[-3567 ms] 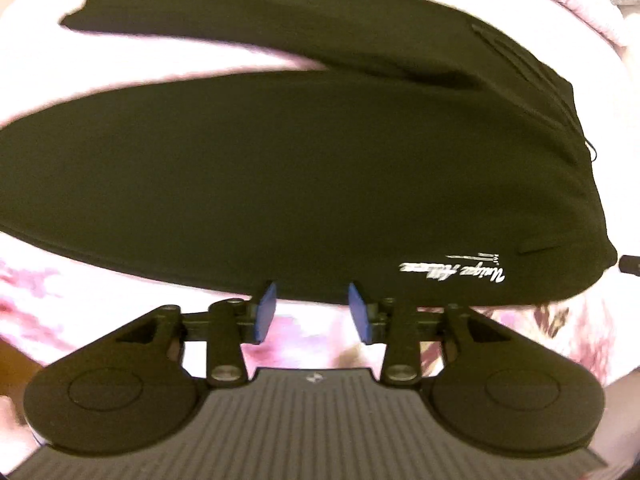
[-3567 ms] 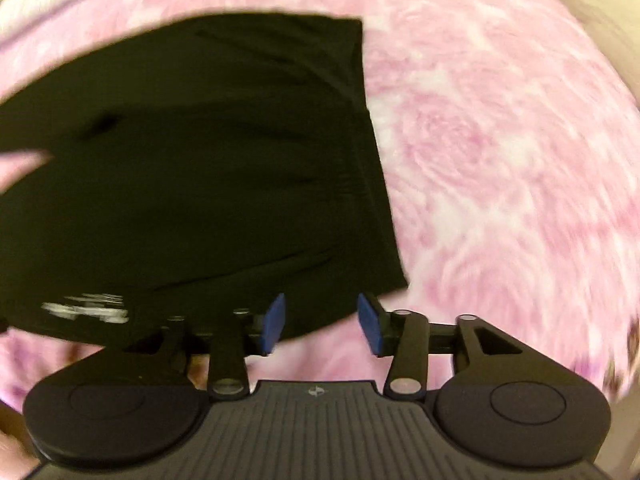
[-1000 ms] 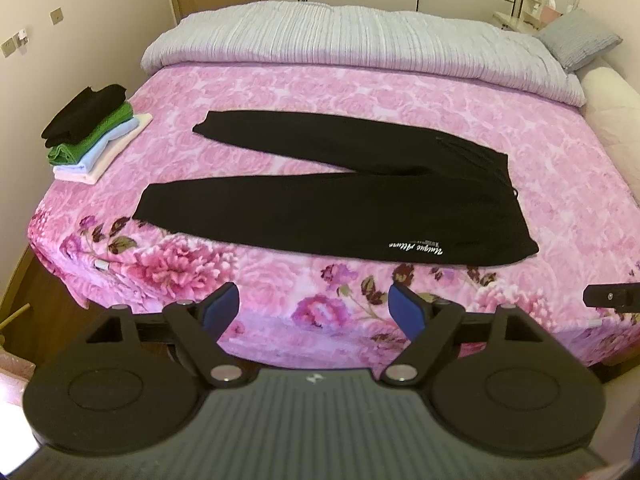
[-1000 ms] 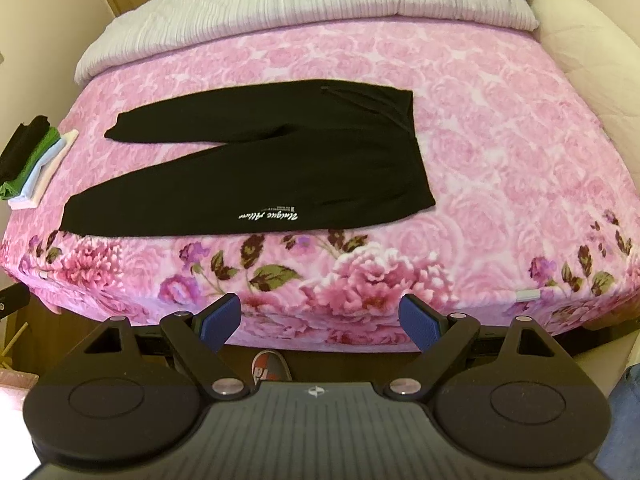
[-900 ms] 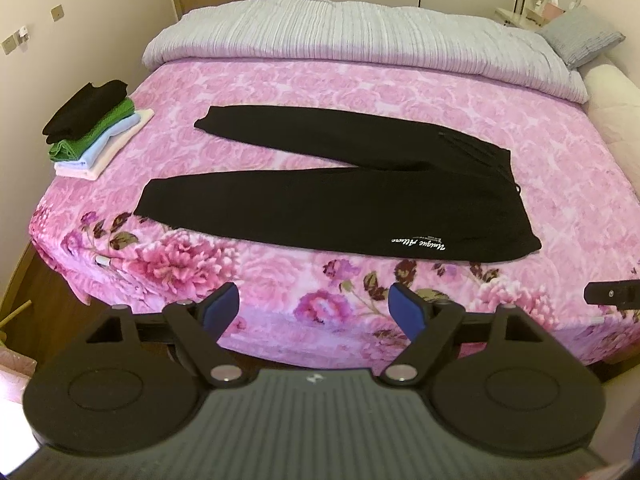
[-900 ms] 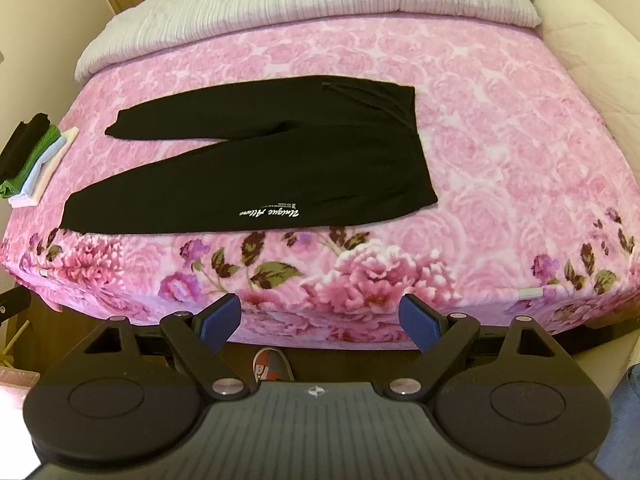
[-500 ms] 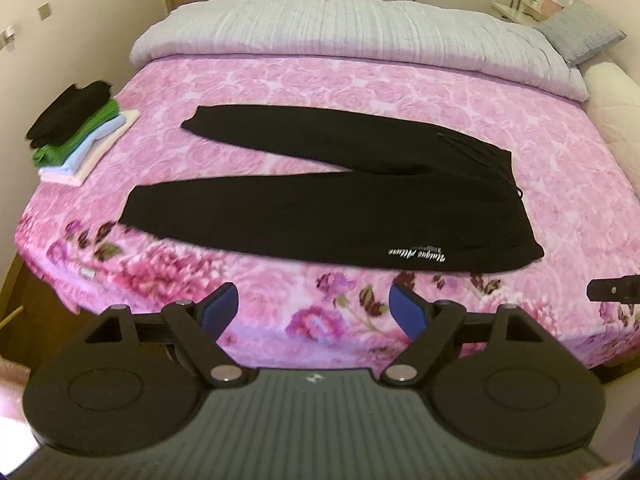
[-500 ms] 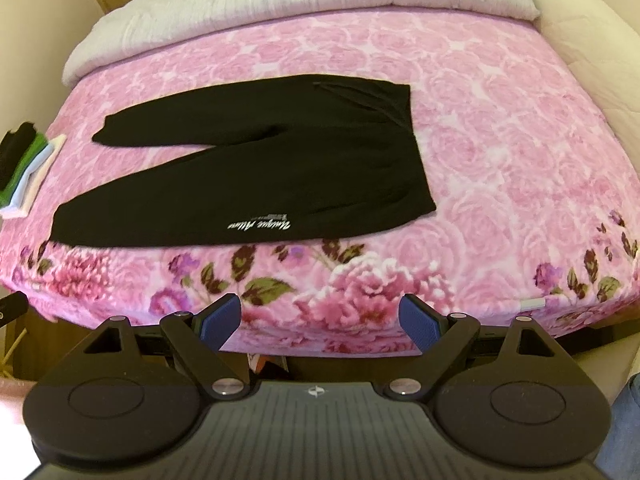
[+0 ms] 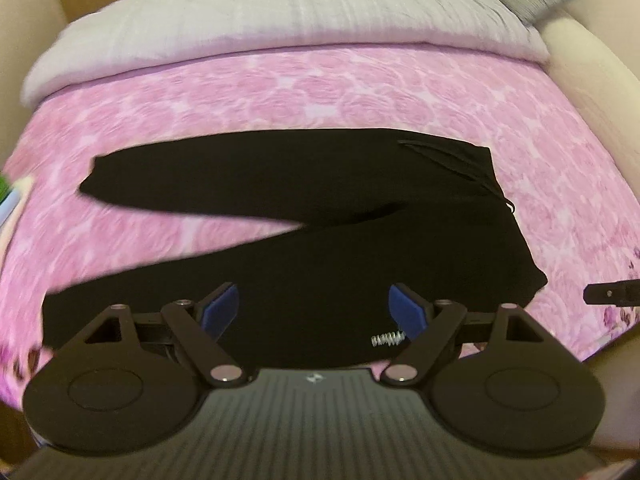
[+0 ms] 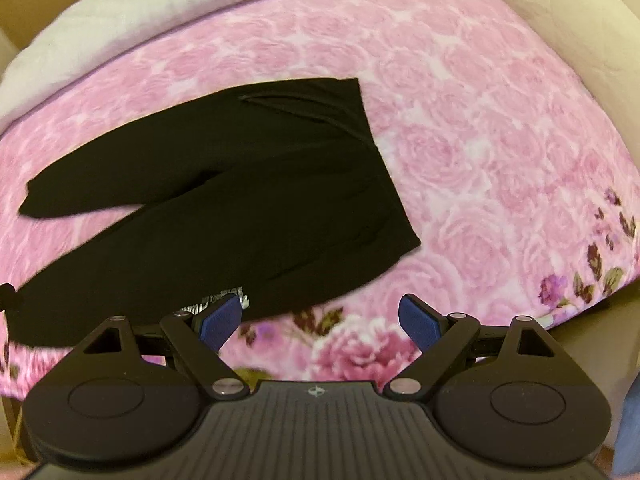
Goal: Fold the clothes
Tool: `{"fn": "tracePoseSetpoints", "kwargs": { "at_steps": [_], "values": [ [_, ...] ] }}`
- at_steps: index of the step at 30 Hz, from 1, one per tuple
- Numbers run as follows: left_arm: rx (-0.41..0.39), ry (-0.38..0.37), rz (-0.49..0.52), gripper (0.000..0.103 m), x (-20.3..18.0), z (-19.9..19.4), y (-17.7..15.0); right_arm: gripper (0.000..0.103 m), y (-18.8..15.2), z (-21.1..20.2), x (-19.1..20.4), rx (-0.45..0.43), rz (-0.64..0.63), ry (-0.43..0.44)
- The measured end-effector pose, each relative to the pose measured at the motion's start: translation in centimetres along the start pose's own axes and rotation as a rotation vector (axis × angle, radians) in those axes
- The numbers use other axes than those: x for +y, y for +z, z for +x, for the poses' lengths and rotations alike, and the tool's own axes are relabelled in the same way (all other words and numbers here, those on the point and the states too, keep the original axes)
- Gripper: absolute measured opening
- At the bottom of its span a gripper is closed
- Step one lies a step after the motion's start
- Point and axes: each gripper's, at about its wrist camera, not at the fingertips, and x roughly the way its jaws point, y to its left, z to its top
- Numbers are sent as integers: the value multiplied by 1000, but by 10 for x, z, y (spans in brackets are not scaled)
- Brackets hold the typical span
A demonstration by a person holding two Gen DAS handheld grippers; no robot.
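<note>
Both claws stand apart and empty: the left claw (image 9: 316,310) hangs over the near leg of the black trousers (image 9: 320,240), and the right claw (image 10: 320,318) hangs over the bed's near edge, just beside the waistband end (image 10: 384,184). Compared with 1 second ago, both views have closed in markedly; the bed (image 9: 320,76) now fills each frame, the pictures are blurred by motion, and the stack of folded clothes at the left has almost left the left wrist view. The trousers lie flat on the pink floral cover, 2 legs spread in a V, white lettering (image 9: 387,338) near the left claw's right pad; they appear unmoved and unfolded. Judgement: the approach to the garment is under way and no fold has begun. The next move likely calls for gripping the near leg or edge; contact is not yet made.
</note>
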Motion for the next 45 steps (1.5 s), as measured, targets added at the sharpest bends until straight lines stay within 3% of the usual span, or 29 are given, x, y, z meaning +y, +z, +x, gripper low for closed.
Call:
{"fn": "tracePoseSetpoints", "kwargs": {
  "at_steps": [6, 10, 16, 23, 29, 34, 36, 40, 45],
  "values": [
    [68, -46, 97, 80, 26, 84, 50, 88, 28, 63, 20, 69, 94, -14],
    [98, -99, 132, 79, 35, 136, 66, 87, 38, 106, 33, 115, 81, -22],
    [116, -179, 141, 72, 45, 207, 87, 71, 79, 164, 37, 81, -8, -5],
    [61, -238, 197, 63, 64, 282, 131, 46, 175, 221, 32, -40, -192, 87],
    [7, -277, 304, 63, 78, 329, 179, 47, 254, 256, 31, -107, -394, 146],
    [22, -290, 451, 62, 82, 365, 208, 51, 294, 279, 40, -119, -617, 159],
    [33, -288, 515, 58, 84, 377, 215, 54, 306, 294, 42, -89, -676, 162],
    [49, -301, 535, 57, 94, 398, 227, 55, 325, 321, 38, -14, -709, 184],
    [151, -330, 653, 52, 95, 428, 220, 53, 328, 339, 26, 74, -692, 229]
  ]
}}
